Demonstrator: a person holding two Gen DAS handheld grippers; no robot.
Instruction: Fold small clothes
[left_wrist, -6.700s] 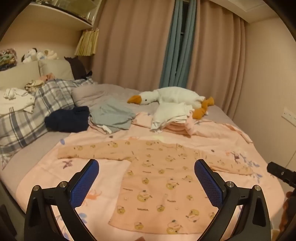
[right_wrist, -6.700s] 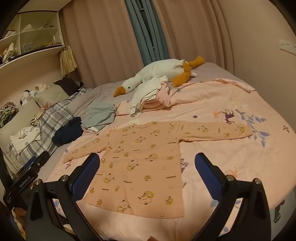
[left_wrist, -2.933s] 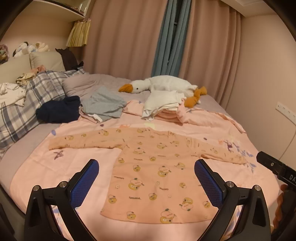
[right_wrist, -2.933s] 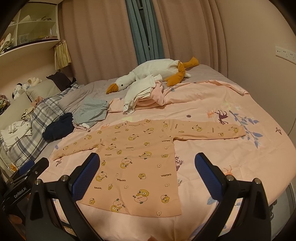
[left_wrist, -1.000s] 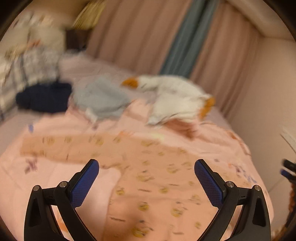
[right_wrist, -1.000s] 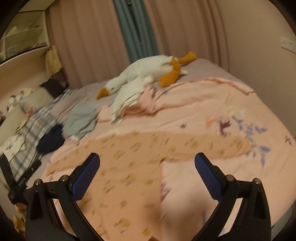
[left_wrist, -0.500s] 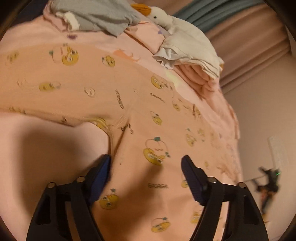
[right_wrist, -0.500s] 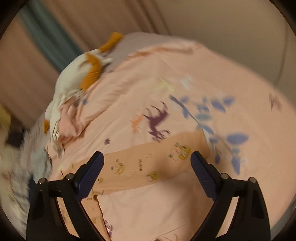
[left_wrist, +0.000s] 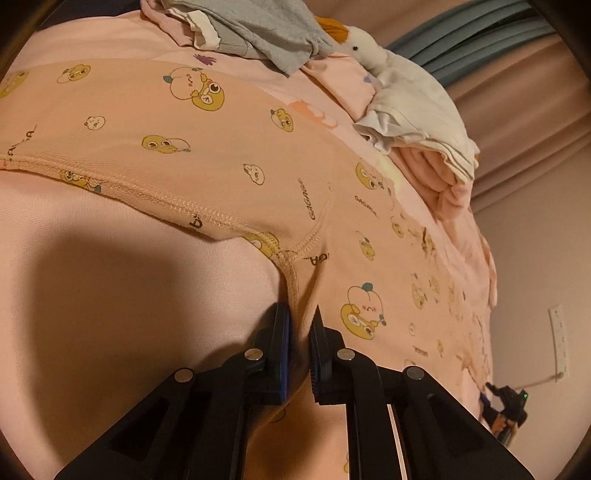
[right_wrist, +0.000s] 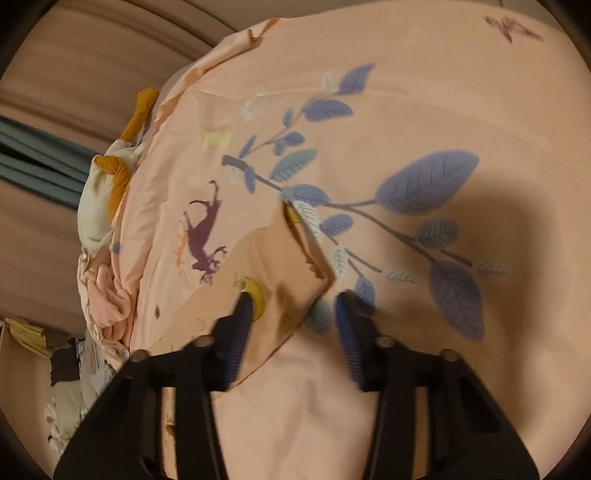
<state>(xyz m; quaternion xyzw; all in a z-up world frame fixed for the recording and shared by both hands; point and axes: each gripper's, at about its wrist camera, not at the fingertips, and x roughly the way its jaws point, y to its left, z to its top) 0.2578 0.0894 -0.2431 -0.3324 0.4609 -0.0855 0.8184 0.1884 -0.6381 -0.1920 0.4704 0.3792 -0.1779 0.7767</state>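
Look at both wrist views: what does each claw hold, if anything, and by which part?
The left claw pinches the peach shirt at the side seam just below the armpit. The right claw straddles the sleeve cuff, open, not gripping it.

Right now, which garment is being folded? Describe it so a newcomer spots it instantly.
On the pink bedspread, nearer than the white goose plush and the clothes piled beside it, the long-sleeved shirt lies spread flat. Unlike the plain grey garment and white folded stack, it is peach with yellow cartoon faces.
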